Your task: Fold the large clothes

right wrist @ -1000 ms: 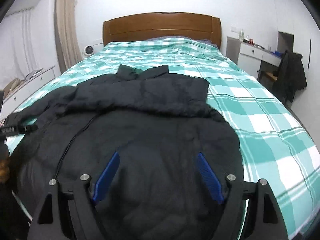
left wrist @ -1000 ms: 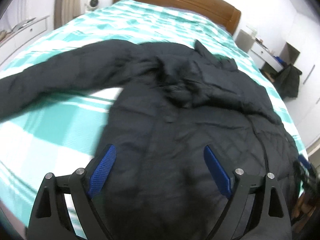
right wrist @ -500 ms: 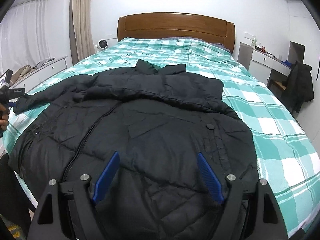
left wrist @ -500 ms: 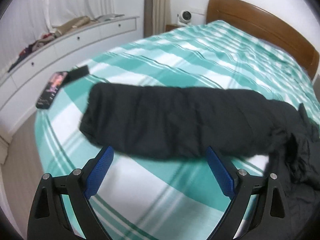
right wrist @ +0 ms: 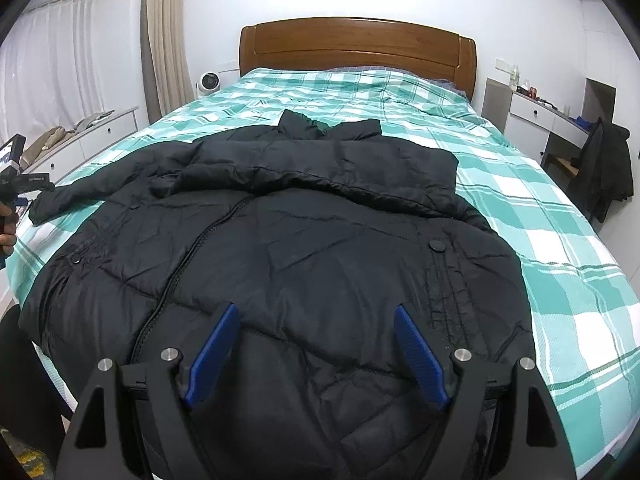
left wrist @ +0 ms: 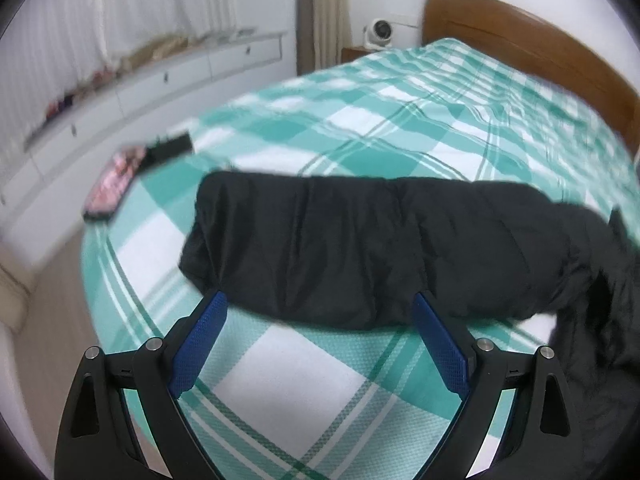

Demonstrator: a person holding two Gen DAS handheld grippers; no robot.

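A large black puffer jacket [right wrist: 304, 248] lies front up on the green checked bed [right wrist: 560, 216], collar toward the headboard. One sleeve is folded across its chest. The other sleeve [left wrist: 360, 248] stretches out flat to the jacket's left, cuff toward the bed's edge. My left gripper [left wrist: 318, 312] is open and empty, just in front of that sleeve near its cuff end. It also shows at the far left of the right wrist view [right wrist: 24, 184]. My right gripper [right wrist: 316, 320] is open and empty above the jacket's lower front.
A phone on a black mount [left wrist: 120, 180] lies at the bed's left corner beyond the cuff. White drawers [left wrist: 140, 92] run along the left wall. A wooden headboard [right wrist: 356, 48], a small fan [right wrist: 210, 82] and a chair with dark clothes [right wrist: 604, 168] stand around the bed.
My left gripper swung from over the jacket's body out to the spread sleeve and moved closer to it. My right gripper backed off a little; the jacket lies unchanged.
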